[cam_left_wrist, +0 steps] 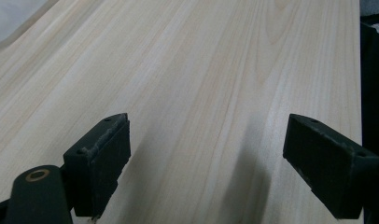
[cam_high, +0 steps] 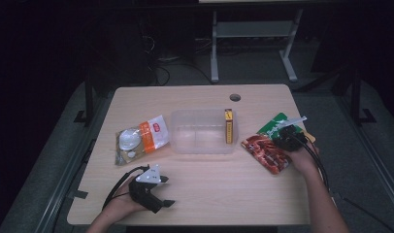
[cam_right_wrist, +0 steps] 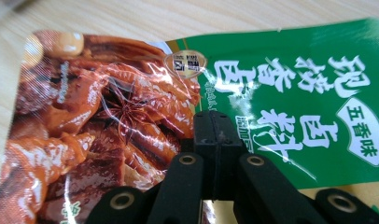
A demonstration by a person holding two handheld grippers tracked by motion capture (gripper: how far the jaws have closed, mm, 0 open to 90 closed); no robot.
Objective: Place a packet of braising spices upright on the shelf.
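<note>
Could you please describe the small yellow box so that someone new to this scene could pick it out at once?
Find the clear plastic tub in the middle of the wooden table. The yellow box stands on edge inside it, against its right wall. It is the one narrow rigid carton; its neighbours are flat soft packets lying outside the tub.

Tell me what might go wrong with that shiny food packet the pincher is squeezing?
The right gripper looks shut on the red and green packet near its edge; being glossy, it might slip out when lifted. The clear plastic box sits right beside the packet, with a yellow box standing inside, so a swing could knock them. The left gripper is open over bare table, too far away to catch a drop.
</note>
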